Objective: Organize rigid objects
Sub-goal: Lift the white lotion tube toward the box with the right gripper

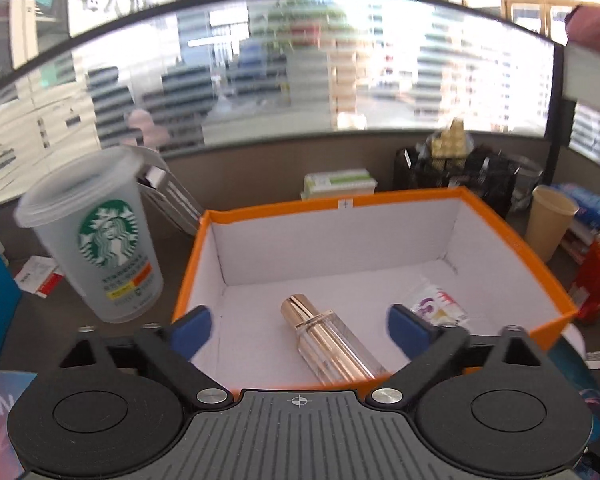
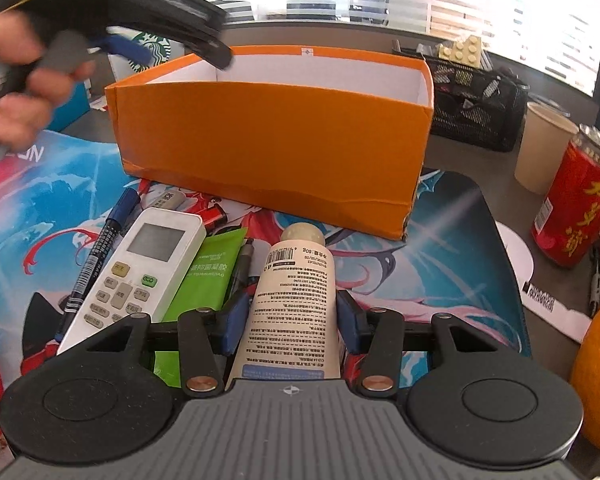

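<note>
Left wrist view: a grey desk before slatted windows carries an orange box with a Starbucks cup beside it on the left. The left gripper hovers over the box's near rim, fingers wide apart and empty; beneath them a gold bottle lies flat on the box floor, cap pointing away. Right wrist view: a printed mat lies before the box, with a remote and a red can nearby. The right gripper, low over the mat, has its fingers clamped on a cream tube, long axis along the fingers, cap toward the box.
</note>
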Demonstrator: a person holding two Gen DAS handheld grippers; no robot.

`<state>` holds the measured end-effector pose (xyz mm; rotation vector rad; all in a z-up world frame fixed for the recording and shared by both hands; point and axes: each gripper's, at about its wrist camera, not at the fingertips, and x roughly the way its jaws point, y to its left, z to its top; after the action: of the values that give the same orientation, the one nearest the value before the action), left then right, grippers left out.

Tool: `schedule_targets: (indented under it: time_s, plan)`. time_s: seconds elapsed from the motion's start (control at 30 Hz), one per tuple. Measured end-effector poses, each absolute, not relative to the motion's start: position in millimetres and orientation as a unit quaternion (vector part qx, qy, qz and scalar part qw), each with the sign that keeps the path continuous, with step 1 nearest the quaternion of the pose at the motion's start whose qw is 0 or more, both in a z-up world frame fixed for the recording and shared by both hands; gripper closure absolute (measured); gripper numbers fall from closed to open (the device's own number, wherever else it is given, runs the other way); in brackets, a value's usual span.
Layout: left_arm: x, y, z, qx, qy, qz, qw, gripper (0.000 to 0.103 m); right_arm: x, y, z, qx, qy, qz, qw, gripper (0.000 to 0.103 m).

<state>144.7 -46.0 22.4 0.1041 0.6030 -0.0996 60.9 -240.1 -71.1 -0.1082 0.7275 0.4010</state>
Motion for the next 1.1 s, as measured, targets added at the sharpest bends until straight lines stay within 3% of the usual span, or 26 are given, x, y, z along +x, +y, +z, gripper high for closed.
schedule_targets:
  time_s: [0.23,0.57,1.1]
  plan:
    - [102,-23,20,0.024,0.277,-0.044,0.960,0.000,58,-247,-66,-0.028,0.359,0.191,0.913,0.059]
    - [79,-9,-14,-0.008,0.318,-0.033,0.948,0.000,52,-251,-51,-0.013,0.346,0.189,0.919,0.059]
    - [57,10,-54,-0.011,0.373,0.018,0.927,0.000,84,-233,43,-0.042,0.248,0.213,0.944,0.059]
